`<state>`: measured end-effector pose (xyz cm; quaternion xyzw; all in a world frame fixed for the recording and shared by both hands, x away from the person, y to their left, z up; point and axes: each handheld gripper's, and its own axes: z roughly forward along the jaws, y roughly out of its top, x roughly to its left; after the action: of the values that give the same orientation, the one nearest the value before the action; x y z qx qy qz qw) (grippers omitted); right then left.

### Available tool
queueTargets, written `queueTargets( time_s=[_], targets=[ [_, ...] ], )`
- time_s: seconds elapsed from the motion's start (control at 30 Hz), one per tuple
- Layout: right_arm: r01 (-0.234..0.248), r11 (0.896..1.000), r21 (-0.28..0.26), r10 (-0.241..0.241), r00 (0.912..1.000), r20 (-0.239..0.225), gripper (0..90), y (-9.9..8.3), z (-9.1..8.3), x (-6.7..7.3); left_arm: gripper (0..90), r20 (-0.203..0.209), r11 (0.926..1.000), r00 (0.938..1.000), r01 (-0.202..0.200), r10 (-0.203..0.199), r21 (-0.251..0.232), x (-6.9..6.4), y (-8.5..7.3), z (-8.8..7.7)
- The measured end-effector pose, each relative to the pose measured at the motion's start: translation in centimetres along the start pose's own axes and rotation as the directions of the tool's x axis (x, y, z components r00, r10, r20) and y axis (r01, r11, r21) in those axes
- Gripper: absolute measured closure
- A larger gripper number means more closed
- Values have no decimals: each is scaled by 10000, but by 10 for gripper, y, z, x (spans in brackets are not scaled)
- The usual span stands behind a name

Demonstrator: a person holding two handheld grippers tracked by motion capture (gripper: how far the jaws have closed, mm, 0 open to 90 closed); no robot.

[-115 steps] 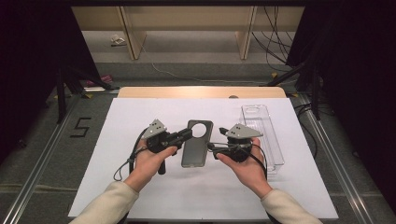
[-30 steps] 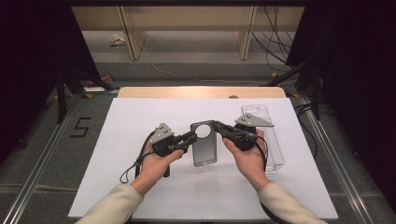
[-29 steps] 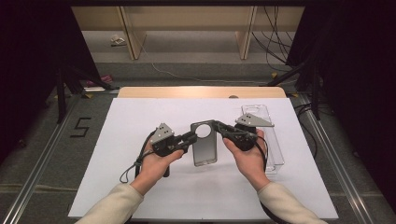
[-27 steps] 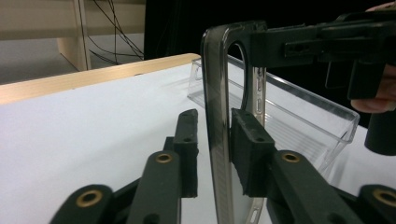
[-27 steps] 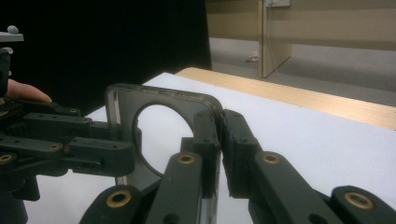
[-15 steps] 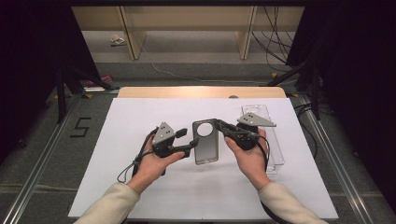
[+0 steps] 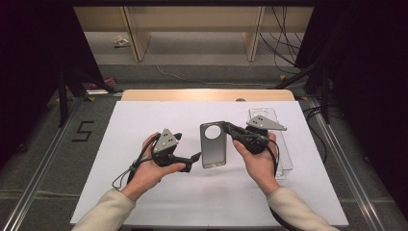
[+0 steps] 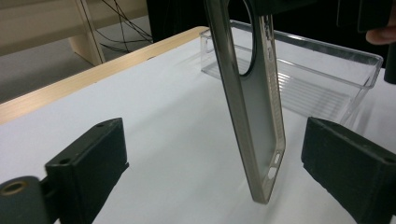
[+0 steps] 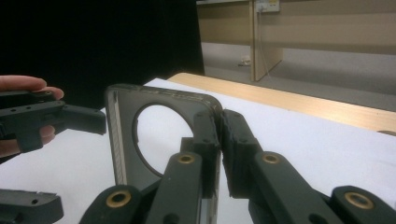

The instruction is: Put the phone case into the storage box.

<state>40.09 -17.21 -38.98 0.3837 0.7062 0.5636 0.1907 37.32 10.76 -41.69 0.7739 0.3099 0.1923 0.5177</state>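
Note:
A grey translucent phone case (image 7: 213,147) with a round camera hole hangs upright above the white table sheet (image 7: 144,120). My right gripper (image 7: 227,128) is shut on its top corner; the right gripper view shows both pads pinching the rim (image 9: 219,140) of the case (image 9: 123,140). My left gripper (image 7: 193,160) sits just left of the case's lower end. Its jaws have just been opening and now stand wide (image 8: 217,163). The case's lower edge (image 8: 261,140) stands between them, touching neither pad.
A clear plastic tray (image 7: 285,159) lies on the sheet right of and behind the right hand, also seen as a ribbed clear tray (image 8: 322,79) behind the case. A wooden strip (image 7: 207,95) edges the table's far side. Cables trail from both grippers.
The left gripper's jaws opened off the case's lower left edge and the hand drew slightly left. The right gripper kept its grip and held the case still.

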Motion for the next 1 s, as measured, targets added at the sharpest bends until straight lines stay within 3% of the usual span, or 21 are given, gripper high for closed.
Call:
queueTargets(
  time_s=[0.3,1.0],
  targets=[
    [-18,10000,-24,18,10000,22,850,1,-1,-1,31,11,10000,10000,-67,67,-28,6,-4,-10],
    [-207,9997,-127,209,9997,146,849,5,-5,-6,64,-261,9982,9996,-104,89,-583,12,-17,-46]
  ],
)
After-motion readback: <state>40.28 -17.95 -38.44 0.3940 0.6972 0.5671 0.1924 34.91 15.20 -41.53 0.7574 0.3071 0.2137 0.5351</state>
